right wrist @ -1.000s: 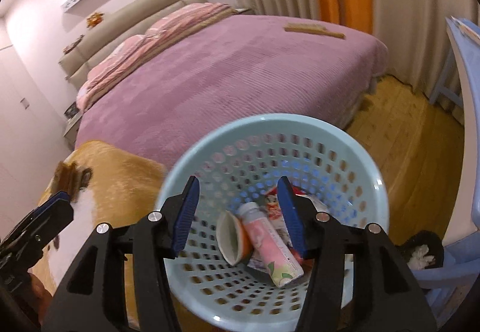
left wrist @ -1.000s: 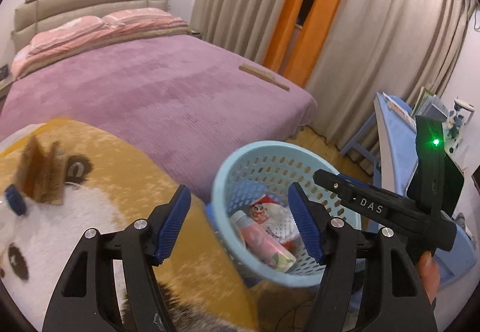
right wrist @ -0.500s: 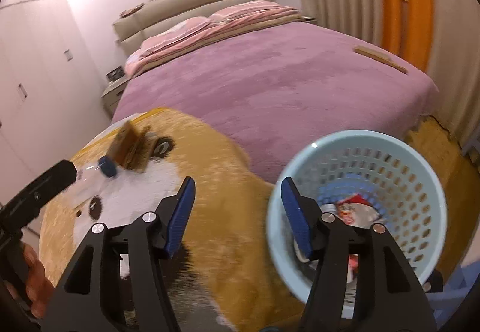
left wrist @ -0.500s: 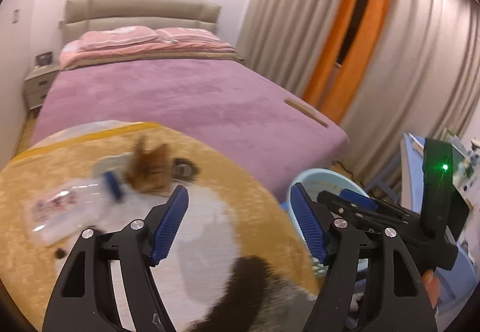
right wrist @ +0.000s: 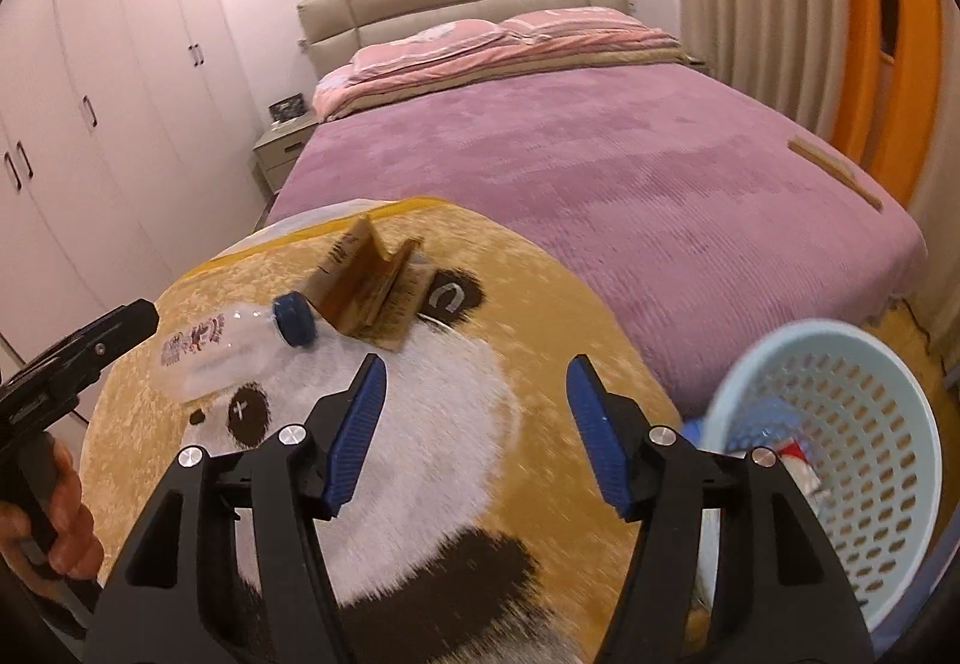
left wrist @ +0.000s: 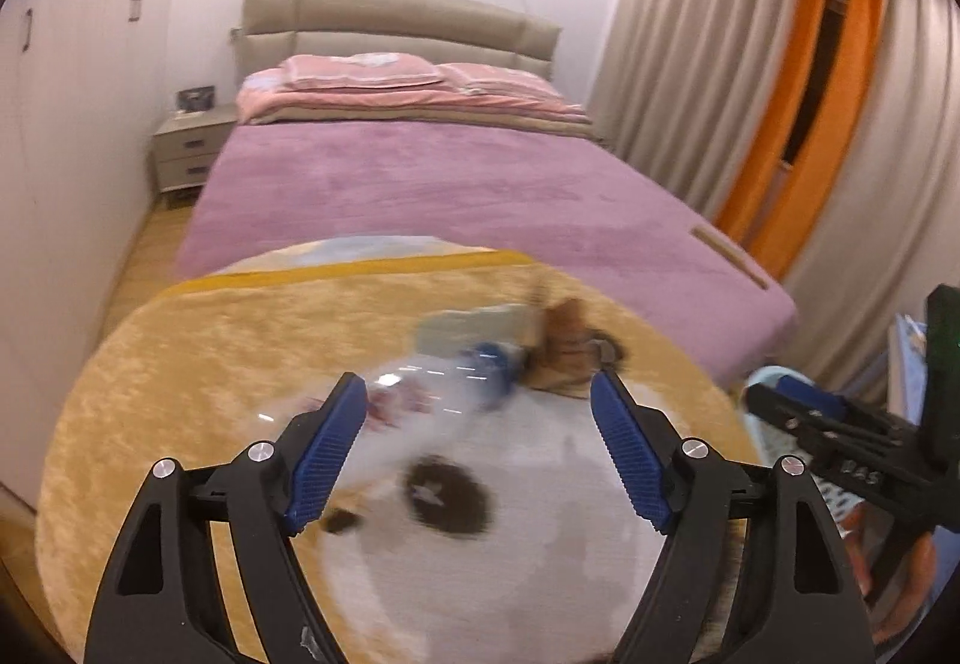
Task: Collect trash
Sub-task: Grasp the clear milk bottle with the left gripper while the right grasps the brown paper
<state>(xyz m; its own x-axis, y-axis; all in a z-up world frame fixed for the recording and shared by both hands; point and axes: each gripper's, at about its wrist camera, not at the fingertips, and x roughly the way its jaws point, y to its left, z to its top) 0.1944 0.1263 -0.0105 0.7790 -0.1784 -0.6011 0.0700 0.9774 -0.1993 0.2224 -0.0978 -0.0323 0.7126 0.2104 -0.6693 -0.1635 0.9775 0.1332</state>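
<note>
Right wrist view: both the right gripper [right wrist: 475,412] and left gripper [left wrist: 478,439] are spread, empty. A clear plastic bottle [right wrist: 225,343] lies on the plush rug [right wrist: 492,304] beside folded cardboard [right wrist: 372,289]; the perforated basket [right wrist: 840,424] has shifted right.

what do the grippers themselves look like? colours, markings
Both alike: the left gripper and right gripper have matte black angular arms, silver pivot screws and ribbed blue finger pads. The right one's body, seen from the left camera, carries white lettering, blurred. No cables visible.
</note>
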